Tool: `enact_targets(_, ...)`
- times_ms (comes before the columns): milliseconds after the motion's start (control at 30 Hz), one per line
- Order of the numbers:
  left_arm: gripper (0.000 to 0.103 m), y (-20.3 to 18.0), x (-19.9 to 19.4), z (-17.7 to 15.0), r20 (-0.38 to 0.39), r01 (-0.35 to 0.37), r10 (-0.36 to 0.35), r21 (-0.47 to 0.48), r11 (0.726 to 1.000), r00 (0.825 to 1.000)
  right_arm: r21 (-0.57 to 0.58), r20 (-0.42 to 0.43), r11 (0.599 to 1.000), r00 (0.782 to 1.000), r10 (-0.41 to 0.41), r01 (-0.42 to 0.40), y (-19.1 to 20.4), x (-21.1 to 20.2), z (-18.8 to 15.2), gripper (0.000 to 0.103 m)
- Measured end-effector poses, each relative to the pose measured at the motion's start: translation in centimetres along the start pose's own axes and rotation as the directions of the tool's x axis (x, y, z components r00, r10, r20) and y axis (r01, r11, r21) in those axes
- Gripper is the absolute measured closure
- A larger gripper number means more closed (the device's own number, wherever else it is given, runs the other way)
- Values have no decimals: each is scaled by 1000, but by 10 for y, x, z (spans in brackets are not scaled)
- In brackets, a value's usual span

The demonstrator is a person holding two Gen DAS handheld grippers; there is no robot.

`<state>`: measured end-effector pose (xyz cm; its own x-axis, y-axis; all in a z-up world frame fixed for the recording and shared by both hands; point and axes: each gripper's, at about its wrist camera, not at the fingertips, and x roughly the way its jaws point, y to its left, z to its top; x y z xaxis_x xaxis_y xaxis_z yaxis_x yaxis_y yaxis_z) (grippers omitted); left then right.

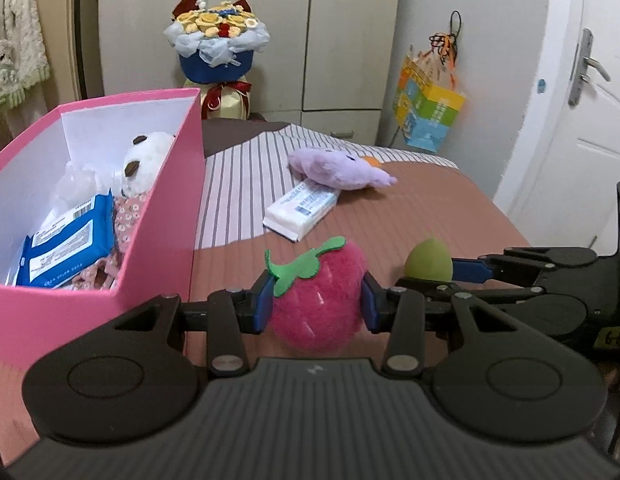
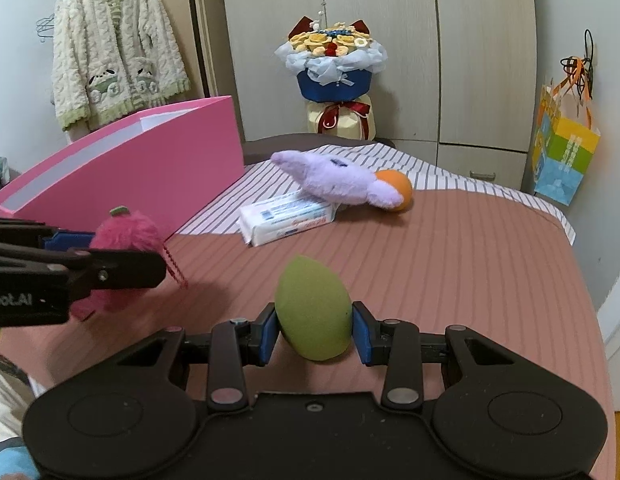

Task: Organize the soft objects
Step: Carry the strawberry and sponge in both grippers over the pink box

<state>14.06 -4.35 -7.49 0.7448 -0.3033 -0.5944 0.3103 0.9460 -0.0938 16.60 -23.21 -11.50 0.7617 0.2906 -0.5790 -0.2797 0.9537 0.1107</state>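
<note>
In your left wrist view, your left tongs (image 1: 316,306) are clenched on the strawberry plush (image 1: 318,300), its blue pads (image 1: 263,306) pressed into both sides, held above the bed (image 1: 430,208). The pink box (image 1: 157,248) sits just to the left, holding a panda plush (image 1: 143,162) and blue packs (image 1: 69,248). Beyond lie a white pack (image 1: 301,210) and a purple plush (image 1: 340,168) resting partly on it. Your right tongs (image 1: 450,276) reach in from the right, gripping the green sponge (image 1: 428,260). In your right wrist view, your right tongs (image 2: 314,330) are clenched on the green sponge (image 2: 314,312) above the bed (image 2: 470,260). Your left tongs (image 2: 109,256) come in from the left with the strawberry plush (image 2: 125,236), just in front of the pink box (image 2: 149,168). The purple plush (image 2: 338,178) lies over the white pack (image 2: 285,216), with an orange ball (image 2: 398,184) touching it.
</note>
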Motion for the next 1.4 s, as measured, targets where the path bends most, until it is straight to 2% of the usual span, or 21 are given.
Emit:
enact_targets(100,61,4,-10,-2,-12,22,-22,-1,1000,1000,-3,-16,1000,1000,-6,6,5,-12,-3,60)
enact_targets(200,61,16,-15,-5,-52,65,-66,-30,997,996,-3,-50,999,998,-45,45,10,-24,-4,59)
enact_targets(367,61,30,-30,-16,-98,92,-96,-40,995,991,34,-113,999,994,11,-7,14,-41,-6,59)
enact_targets(633,61,50,-52,-19,-198,122,-130,-51,991,972,-108,-98,994,995,-36,26,52,-76,-2,59)
enact_targets(800,61,64,-76,-13,-221,136,-143,-46,990,965,-181,-99,982,995,31,-49,76,-92,7,59)
enact_targets(933,61,78,-95,-3,-243,162,-178,-86,983,954,-222,-121,964,985,124,-149,99,-97,19,59)
enact_targets(1067,61,85,-115,5,-250,164,-176,-71,984,952,-245,-138,937,966,219,-247,119,-102,34,59)
enact_targets(1133,61,91,-124,11,-251,166,-179,-74,983,951,-224,-158,924,947,280,-311,125,-101,43,59)
enact_targets(1267,61,102,-141,24,-212,152,-162,-65,986,964,-198,-179,903,920,348,-380,136,-96,57,59)
enact_targets(1400,61,112,-153,41,-126,110,-114,-35,993,985,-200,-149,897,917,371,-395,145,-91,74,58)
